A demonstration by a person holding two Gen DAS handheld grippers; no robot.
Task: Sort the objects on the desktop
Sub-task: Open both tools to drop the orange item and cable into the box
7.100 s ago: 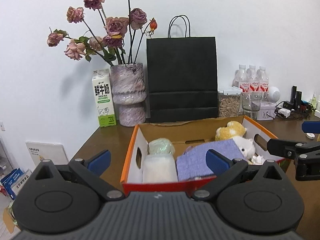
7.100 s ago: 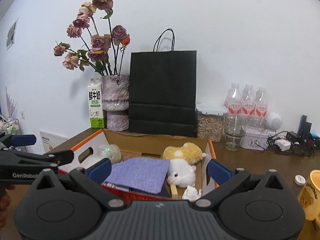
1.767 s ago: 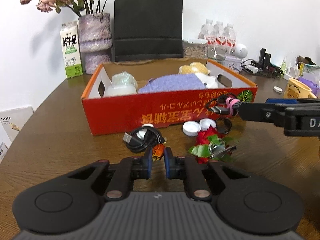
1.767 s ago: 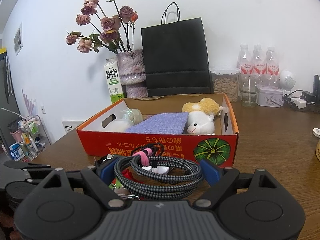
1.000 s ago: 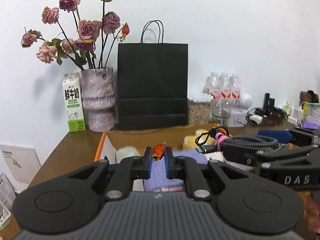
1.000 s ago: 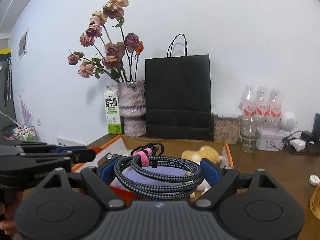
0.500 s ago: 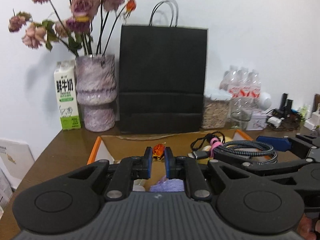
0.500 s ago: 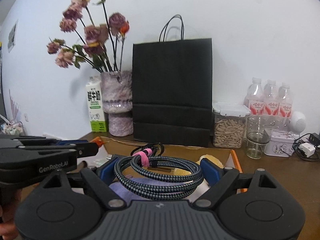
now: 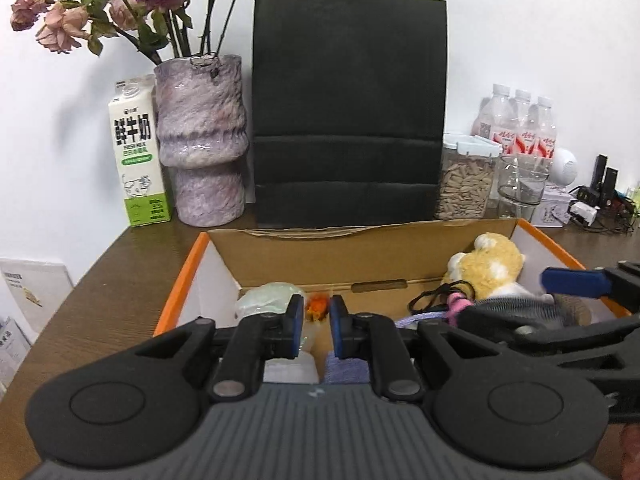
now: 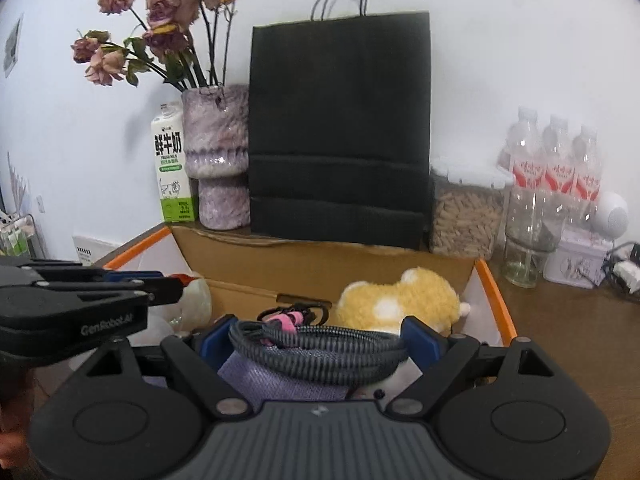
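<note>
Both tongs over open orange-rimmed cardboard box (image 9: 182, 276) | left tongs (image 9: 314, 320) easing apart, small orange dried flower bud (image 9: 317, 307) between pads, box floor straight below | right tongs (image 10: 318, 340) spread wide, opening, coiled grey braided cable (image 10: 320, 346) lying crosswise between pads

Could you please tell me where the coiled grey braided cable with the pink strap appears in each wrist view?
Left wrist view: the coiled grey braided cable with the pink strap sits at right of centre, carried by the right gripper over the box.
Right wrist view: it lies bottom centre, spanning the blue fingers.
Shared landmark: the yellow plush toy just behind it.
</note>
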